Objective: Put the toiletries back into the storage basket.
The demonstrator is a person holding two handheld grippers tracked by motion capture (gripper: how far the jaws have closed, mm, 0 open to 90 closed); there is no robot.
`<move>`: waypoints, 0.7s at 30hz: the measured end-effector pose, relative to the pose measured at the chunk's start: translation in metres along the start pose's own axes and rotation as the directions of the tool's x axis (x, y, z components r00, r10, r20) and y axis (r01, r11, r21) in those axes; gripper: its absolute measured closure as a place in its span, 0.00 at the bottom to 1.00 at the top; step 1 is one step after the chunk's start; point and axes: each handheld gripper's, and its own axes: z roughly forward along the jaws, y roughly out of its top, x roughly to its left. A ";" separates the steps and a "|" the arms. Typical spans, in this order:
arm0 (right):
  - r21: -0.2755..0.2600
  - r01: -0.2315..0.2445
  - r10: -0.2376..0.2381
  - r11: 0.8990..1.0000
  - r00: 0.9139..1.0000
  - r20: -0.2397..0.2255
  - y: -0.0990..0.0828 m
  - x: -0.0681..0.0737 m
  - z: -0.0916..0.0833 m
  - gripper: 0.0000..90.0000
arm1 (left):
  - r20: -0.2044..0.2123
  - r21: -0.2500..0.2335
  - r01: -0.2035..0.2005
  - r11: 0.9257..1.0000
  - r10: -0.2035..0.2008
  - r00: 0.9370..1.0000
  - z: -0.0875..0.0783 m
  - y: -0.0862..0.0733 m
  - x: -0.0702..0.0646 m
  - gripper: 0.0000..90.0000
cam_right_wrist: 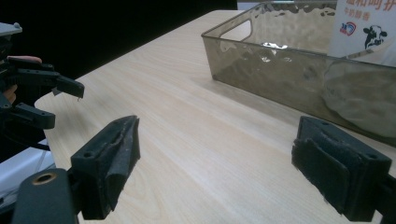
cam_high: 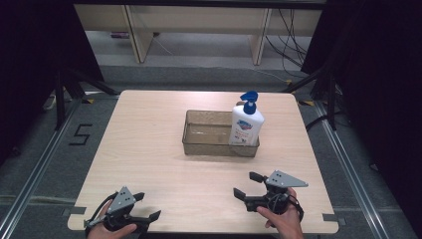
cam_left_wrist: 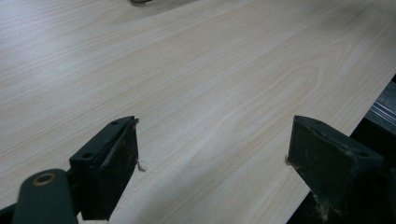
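My right gripper [cam_high: 246,185] has jaws wide, nothing between them, low over the table [cam_high: 149,149] at its near edge. My left gripper [cam_high: 148,206] is likewise spread wide and empty, at the near left corner, well apart from the right. Ahead of the right gripper sits the clear bin [cam_high: 209,142], with the white pump bottle [cam_high: 246,124] upright inside its right end. Both lie far ahead and right of the left gripper.

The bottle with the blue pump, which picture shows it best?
The high view: the whole bottle stands upright in the right end of the tray. The right gripper view catches just a piece of its label behind the tray's wall. The left gripper view looks at bare table.
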 end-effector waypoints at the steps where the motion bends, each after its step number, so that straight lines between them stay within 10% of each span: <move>1: 0.000 -0.010 0.010 1.000 1.000 0.000 -0.001 0.001 0.001 0.17 | 0.000 0.000 0.001 1.000 -0.001 1.000 0.000 0.000 0.000 0.17; 21: 0.015 -0.017 0.016 1.000 0.999 0.032 -0.015 -0.002 -0.015 0.17 | 0.000 0.006 -0.003 1.000 0.003 1.000 0.000 0.000 0.000 0.17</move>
